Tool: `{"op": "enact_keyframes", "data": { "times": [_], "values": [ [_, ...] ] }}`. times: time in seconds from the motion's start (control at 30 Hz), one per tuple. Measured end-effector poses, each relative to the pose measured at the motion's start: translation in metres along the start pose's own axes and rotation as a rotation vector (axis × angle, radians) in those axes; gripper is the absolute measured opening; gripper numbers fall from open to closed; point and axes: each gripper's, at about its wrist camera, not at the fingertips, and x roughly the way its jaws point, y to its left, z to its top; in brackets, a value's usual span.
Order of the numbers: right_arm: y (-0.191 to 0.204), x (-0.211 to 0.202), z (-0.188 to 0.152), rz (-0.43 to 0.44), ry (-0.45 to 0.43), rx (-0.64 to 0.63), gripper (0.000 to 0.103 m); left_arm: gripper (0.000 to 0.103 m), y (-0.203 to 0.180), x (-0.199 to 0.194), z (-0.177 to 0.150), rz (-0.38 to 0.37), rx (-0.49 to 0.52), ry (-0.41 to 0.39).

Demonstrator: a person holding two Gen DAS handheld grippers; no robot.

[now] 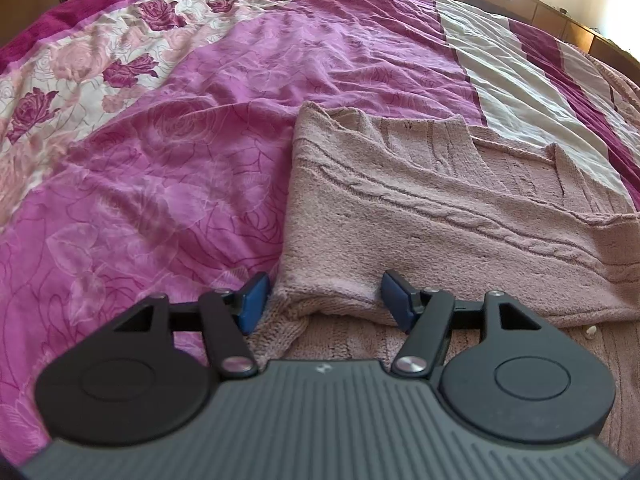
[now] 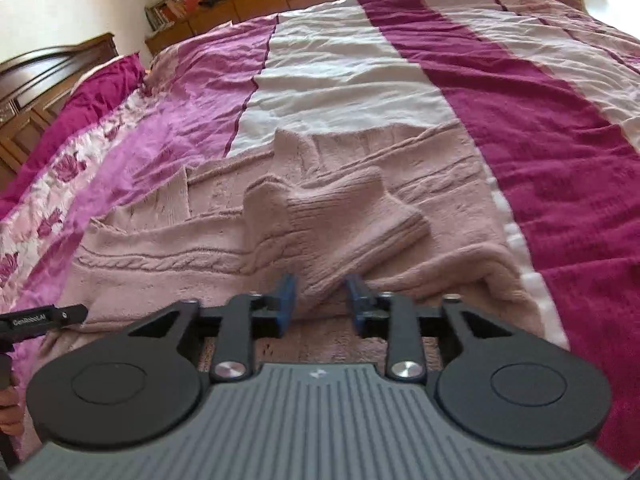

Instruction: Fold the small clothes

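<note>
A pale pink cable-knit sweater [image 1: 420, 208] lies partly folded on the bed. My left gripper [image 1: 324, 300] is open, its blue fingers either side of the sweater's near left corner. In the right wrist view the sweater [image 2: 168, 256] has a sleeve [image 2: 344, 220] folded over its body. My right gripper [image 2: 320, 300] is open, its blue fingers straddling the sleeve's near end. I cannot tell whether the pads touch the knit.
The bed has a pink and magenta floral duvet [image 1: 160, 160] with white and dark magenta stripes [image 2: 540, 140]. A wooden headboard [image 2: 40, 76] stands at the left. Shelves with books [image 2: 168, 8] are at the far end. Part of the other gripper [image 2: 40, 320] shows at the left edge.
</note>
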Motion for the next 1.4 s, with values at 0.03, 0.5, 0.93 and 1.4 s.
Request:
{"op": "enact_keyframes", "data": {
  "times": [0.03, 0.5, 0.93, 1.4],
  "values": [
    [-0.002, -0.005, 0.001, 0.0, -0.019, 0.002, 0.048, 0.065, 0.0, 0.0, 0.0, 0.0, 0.001, 0.0],
    [-0.035, 0.037, 0.034, -0.071, -0.01, 0.16, 0.012, 0.066, -0.001, 0.0, 0.0, 0.004, 0.002, 0.001],
    [-0.041, 0.009, 0.016, -0.132, -0.042, 0.13, 0.028, 0.066, -0.002, 0.001, 0.0, 0.012, 0.007, -0.002],
    [-0.01, 0.016, 0.008, -0.08, -0.064, -0.079, 0.064, 0.068, -0.002, 0.002, 0.0, 0.017, 0.014, -0.006]
  ]
}}
